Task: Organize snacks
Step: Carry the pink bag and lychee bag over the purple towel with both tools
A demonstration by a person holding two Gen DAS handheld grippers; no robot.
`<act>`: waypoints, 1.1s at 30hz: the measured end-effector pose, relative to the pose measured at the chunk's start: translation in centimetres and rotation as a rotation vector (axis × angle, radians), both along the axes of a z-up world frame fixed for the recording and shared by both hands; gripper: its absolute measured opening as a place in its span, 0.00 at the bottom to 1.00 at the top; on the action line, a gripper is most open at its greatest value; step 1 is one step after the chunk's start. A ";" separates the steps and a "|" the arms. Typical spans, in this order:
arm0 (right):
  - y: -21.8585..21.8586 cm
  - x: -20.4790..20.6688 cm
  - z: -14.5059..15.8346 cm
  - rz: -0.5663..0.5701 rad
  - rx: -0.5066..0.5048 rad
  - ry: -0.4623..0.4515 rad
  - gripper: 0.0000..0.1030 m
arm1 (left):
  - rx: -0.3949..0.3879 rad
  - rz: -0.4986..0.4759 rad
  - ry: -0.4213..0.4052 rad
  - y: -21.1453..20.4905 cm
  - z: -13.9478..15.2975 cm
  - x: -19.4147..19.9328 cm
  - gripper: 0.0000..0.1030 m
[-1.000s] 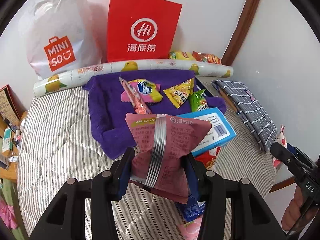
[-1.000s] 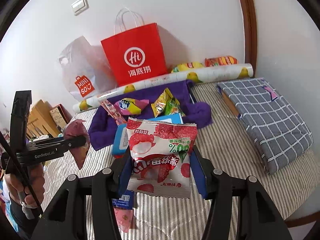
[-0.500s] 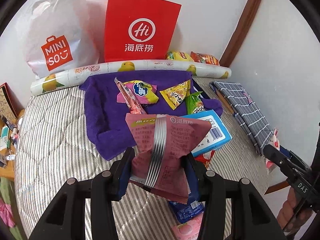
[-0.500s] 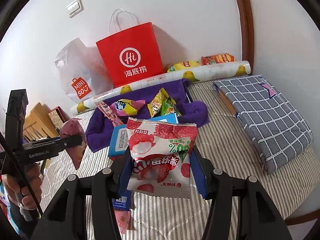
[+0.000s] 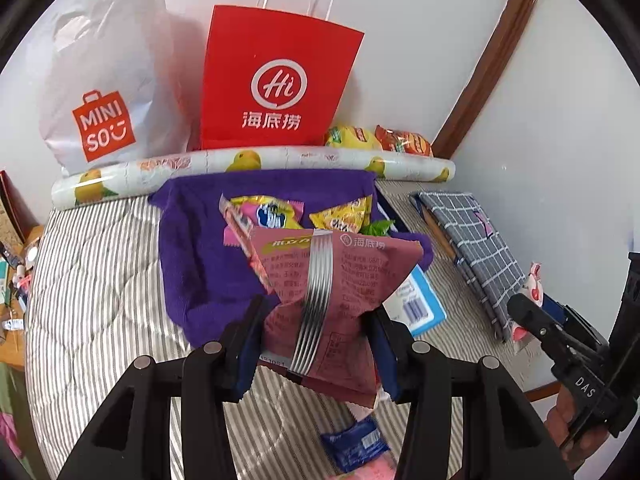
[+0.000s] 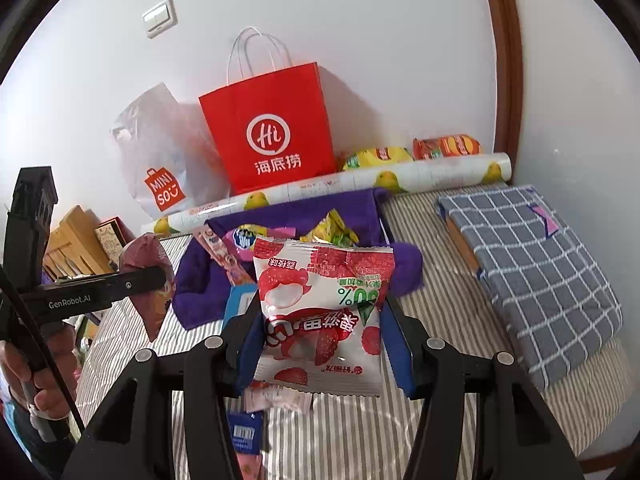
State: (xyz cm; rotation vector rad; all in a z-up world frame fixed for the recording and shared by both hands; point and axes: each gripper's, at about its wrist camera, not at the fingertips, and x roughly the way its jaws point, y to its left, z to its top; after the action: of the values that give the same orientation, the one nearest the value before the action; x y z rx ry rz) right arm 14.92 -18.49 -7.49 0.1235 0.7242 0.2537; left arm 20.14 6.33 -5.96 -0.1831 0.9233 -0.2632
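Holding two snacks above the striped bed (image 5: pixel 100 280): left gripper (image 5: pixel 316 340) clamped on maroon packet (image 5: pixel 332 280), right gripper (image 6: pixel 320 336) clamped on lychee jelly bag (image 6: pixel 320 304). Purple towel (image 5: pixel 192 248) behind carries about four more snacks, partly hidden. Red paper bag (image 5: pixel 276 80) upright at wall.

Black claw (image 5: pixel 316 344) arms, blue pads, silver screws.

Your left gripper (image 5: pixel 316 344) pinches a maroon snack packet (image 5: pixel 332 296) clear of the striped bedcover (image 5: pixel 92 280). Beyond it, small snacks (image 5: pixel 272 212) lie on a purple towel (image 5: pixel 192 248), with a red paper bag (image 5: pixel 276 80) against the wall. Your right gripper (image 5: pixel 532 316) shows at the right edge.
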 end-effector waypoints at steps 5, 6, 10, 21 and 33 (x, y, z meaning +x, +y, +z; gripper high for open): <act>0.3 2.0 0.5 -0.006 -0.014 -0.006 0.52 | -0.020 0.002 0.004 -0.1 0.7 2.0 0.45; 0.3 2.3 0.5 -0.007 -0.015 -0.006 0.52 | -0.020 0.003 0.002 -0.1 0.8 2.4 0.45; 0.3 4.0 0.8 -0.010 -0.013 -0.011 0.52 | -0.018 0.006 -0.007 0.0 1.1 3.7 0.45; 1.9 9.2 1.3 0.016 -0.024 -0.032 0.52 | -0.027 0.034 0.003 0.5 1.2 8.4 0.45; 3.6 13.7 1.3 0.059 -0.062 -0.045 0.52 | -0.066 0.066 0.001 1.1 1.3 12.8 0.45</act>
State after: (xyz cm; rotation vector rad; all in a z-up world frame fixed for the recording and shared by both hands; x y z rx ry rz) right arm 28.58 -14.90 -6.17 0.0376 0.6906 0.2890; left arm 32.93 7.38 -4.70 -0.2745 0.9086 -0.2326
